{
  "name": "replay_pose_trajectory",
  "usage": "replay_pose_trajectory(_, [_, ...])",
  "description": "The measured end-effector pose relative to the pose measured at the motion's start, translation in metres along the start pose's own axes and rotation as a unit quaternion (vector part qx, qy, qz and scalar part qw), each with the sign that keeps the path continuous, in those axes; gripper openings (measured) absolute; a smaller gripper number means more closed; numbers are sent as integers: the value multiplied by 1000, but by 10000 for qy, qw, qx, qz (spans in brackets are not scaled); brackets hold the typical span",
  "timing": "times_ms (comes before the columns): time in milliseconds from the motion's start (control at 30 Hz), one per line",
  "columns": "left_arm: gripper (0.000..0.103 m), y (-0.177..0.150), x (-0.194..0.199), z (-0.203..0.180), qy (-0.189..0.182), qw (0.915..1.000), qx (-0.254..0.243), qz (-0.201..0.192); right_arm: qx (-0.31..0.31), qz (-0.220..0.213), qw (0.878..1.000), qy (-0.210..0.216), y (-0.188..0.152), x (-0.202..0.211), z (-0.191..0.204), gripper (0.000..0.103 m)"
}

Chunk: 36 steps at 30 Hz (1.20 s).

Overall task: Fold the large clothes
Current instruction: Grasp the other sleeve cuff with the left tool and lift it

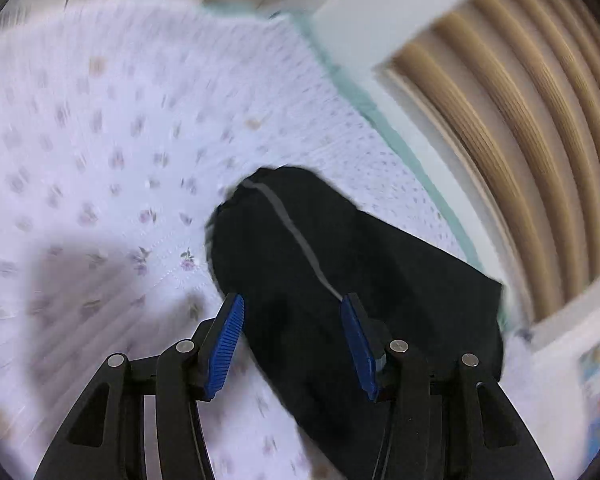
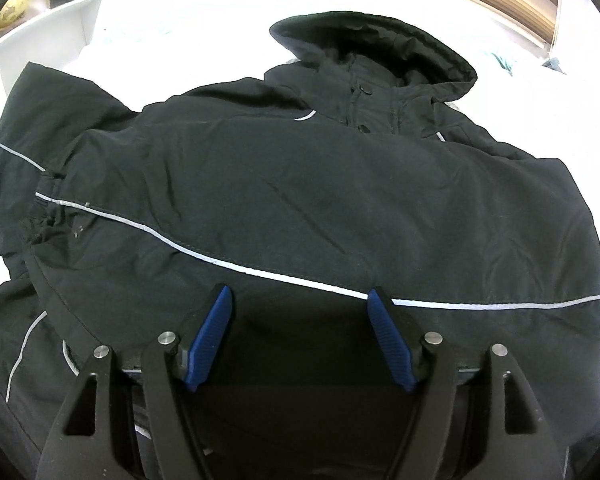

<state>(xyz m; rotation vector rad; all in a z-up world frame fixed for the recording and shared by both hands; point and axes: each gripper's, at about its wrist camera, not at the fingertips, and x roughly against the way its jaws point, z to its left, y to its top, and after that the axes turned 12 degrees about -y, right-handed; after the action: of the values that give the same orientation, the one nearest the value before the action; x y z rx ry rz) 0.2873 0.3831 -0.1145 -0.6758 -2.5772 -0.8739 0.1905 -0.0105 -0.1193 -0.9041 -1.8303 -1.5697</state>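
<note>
- The right gripper (image 2: 300, 336) is hovering with jaws spread and nothing between them, directly over the black jacket (image 2: 300, 200).
- The jacket is lying flat on the floral bedspread (image 1: 100, 140), its sleeve (image 2: 260, 216) running crosswise ahead.
- The left gripper (image 1: 292, 344), likewise unclenched, is pointing along another sleeve (image 1: 300, 240).
- The hood (image 2: 372, 48) is lying farthest off.
</note>
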Motion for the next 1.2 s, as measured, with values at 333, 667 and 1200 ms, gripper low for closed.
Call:
replay_pose_trajectory(333, [57,18,-56,45,-633,9972,403,4,-24,-88,10000,11,-2,1,2,77])
replay_pose_trajectory(667, [19,12,22,-6,1728,9749,-976,-1012,-30,-95,9999,16,-1,1,2,77])
replay_pose_trajectory(1200, [57,10,46,82,521,9922,442,-1039,-17,-104,9999,38,0,1,3,80])
